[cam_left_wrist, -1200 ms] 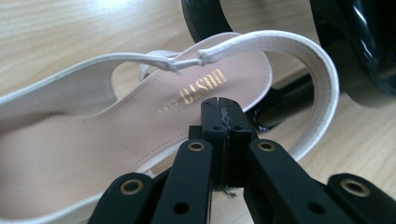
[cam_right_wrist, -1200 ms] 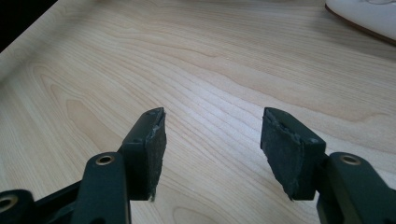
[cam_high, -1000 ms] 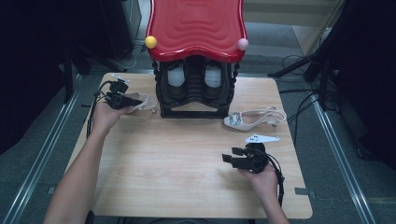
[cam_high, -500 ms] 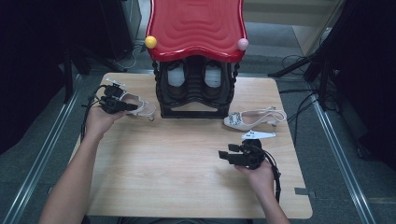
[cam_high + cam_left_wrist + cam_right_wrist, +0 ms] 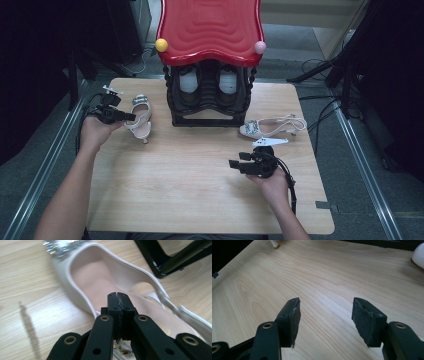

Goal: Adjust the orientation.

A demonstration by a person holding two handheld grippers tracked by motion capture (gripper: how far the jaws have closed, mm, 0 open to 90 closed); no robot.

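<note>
wooden table carrying a black shoe rack under a wavy red top at the far edge, two white shoes tucked inside, half in shadow. near the table's left edge, a pale cream slingback sandal with a glittery toe band, lying on the wood just left of the rack; matching sandal by the right edge. left gripper over the first sandal, jaws pressed together; close up, pinched flat above the pink insole, a thin strap possibly caught lower down, too blurred to tell. right gripper near the front right, jaws spread wide over bare wood.
</note>
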